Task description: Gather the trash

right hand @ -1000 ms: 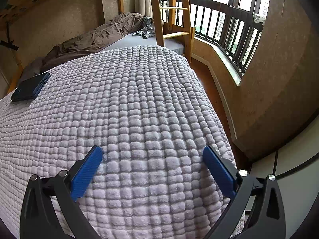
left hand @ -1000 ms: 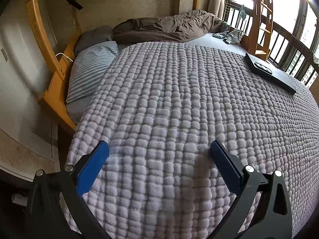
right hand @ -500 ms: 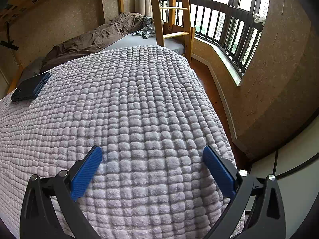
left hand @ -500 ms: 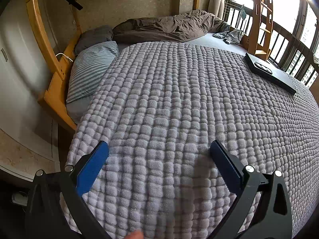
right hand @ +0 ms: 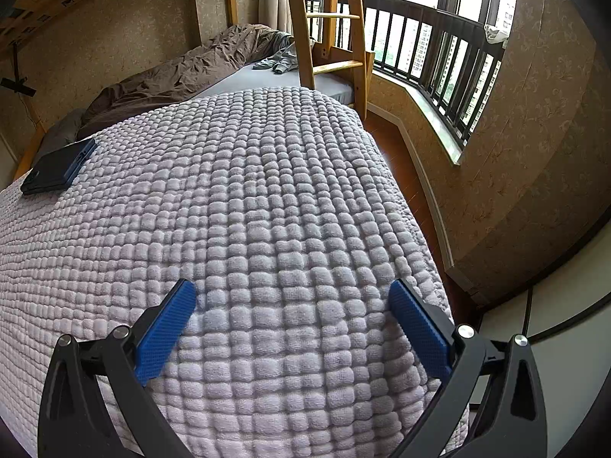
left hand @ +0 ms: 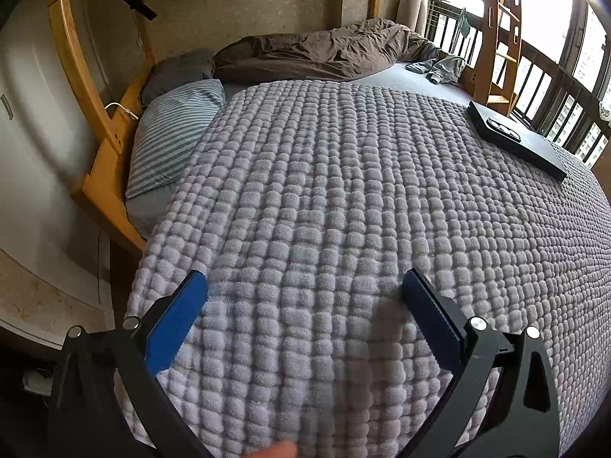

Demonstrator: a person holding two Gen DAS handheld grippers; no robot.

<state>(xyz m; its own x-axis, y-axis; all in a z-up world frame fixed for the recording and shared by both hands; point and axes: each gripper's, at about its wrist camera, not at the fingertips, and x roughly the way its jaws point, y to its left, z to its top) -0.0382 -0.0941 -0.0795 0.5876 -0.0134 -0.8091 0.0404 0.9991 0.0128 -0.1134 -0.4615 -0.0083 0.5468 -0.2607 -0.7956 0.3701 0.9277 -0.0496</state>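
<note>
Trash was nowhere we could find in either view, and that was the first risk: with no target in sight, we could have closed on the wrong thing. Our left tool (left hand: 303,292) hung over the lilac waffle-textured quilted blanket (left hand: 343,198), its blue-padded jaws spread wide and holding nothing; our right tool (right hand: 292,299) hung the same way over the same blanket, wide open and empty.

The only loose object on the blanket was the flat dark rectangular case (left hand: 515,139), at the right of the left view and at the left edge of the right view (right hand: 57,170). We judged it a device, not rubbish, so taking it for litter would have been a mistake. The crumpled grey-green garment (right hand: 278,62) near the wooden bunk ladder (right hand: 328,19) invited a similar error.

The blanket itself looked soft and lumpy; jaws closing low over it would likely have pinched a fold and dragged it.

A blurred pale shape, probably a hand (left hand: 378,336), crossed the lower middle of the left view between the jaws. We could not tell what it was doing, and shutting the tool then might have caught it.
</note>
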